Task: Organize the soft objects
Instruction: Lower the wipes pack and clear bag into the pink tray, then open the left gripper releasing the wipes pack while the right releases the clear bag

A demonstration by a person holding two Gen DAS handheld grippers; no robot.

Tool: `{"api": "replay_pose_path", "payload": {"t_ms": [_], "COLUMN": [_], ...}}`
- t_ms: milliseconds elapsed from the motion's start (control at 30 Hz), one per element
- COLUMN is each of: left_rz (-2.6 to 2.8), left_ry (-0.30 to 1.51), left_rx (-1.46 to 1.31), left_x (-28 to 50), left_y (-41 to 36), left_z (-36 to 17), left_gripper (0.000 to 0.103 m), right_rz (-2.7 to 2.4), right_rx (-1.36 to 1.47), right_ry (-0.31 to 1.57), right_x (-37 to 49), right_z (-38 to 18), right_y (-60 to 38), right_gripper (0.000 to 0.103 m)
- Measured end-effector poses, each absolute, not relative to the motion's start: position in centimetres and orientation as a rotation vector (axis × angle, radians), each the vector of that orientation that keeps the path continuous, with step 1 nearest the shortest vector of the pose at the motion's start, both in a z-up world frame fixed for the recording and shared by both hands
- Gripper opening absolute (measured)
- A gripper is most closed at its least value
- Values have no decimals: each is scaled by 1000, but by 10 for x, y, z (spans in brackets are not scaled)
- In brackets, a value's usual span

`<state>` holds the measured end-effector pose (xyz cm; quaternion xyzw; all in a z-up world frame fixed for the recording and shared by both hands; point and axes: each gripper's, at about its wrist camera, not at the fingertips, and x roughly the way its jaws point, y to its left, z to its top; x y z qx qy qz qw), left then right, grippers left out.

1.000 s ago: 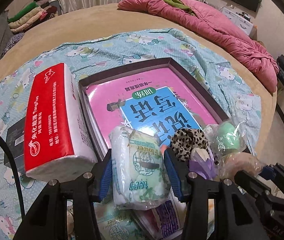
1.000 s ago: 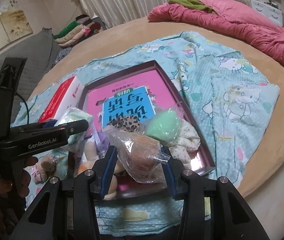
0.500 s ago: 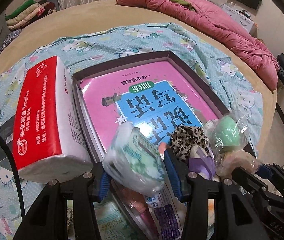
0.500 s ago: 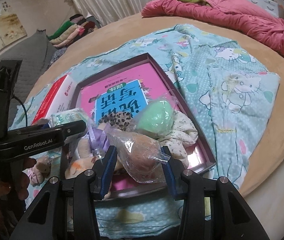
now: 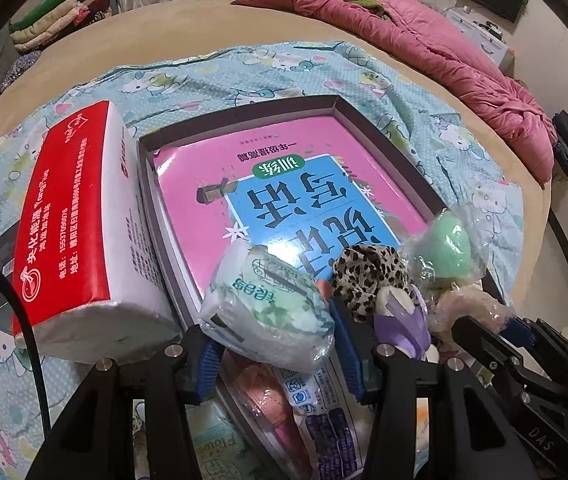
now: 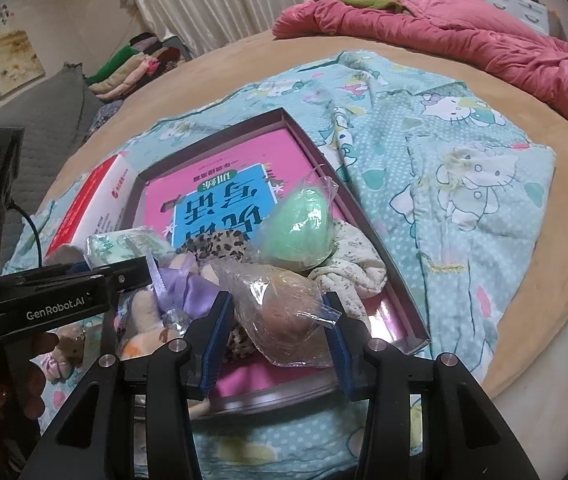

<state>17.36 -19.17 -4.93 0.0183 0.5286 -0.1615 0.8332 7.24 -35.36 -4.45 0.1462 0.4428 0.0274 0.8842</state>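
Bed w/ tray (image 5: 388, 144): left gripper (image 5: 274, 346) fingers pinch tissue pack (image 5: 268, 312), right gripper (image 6: 278, 330) fingers pinch bagged toy (image 6: 280, 308).

One shallow box (image 5: 384, 128) lies on the bed, with one pink book (image 5: 268, 184) flat inside it. Bagged sponges: two, one green (image 6: 298, 232) and one brownish (image 6: 284, 308). Tissue packs: two that I can count, one big red-wrapped (image 5: 68, 216), one small green-printed (image 5: 272, 308). One leopard-print scrunchie (image 5: 368, 272), one purple ribbon piece (image 6: 188, 292), one floral cloth (image 6: 348, 268). One pink quilt (image 6: 464, 40) lies behind.
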Motion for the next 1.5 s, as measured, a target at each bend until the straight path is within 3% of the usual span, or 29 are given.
{"api": "replay_pose_path", "payload": {"t_ms": [333, 767, 1167, 1500], "left_rz": [-353, -361, -352, -343], "left_ry": [1119, 1083, 1027, 983], "left_rx": [39, 32, 24, 13], "left_x": [170, 159, 141, 121], "left_y": [-192, -188, -178, -160], "left_z": [-47, -30, -3, 20], "left_gripper": [55, 67, 72, 73], "right_rz": [69, 60, 54, 52], "right_rx": [330, 331, 290, 247], "right_ry": [900, 890, 807, 738], "right_x": [69, 64, 56, 50], "right_z": [-40, -35, -11, 9], "right_y": [-354, -354, -347, -335], "right_gripper": [49, 59, 73, 75]}}
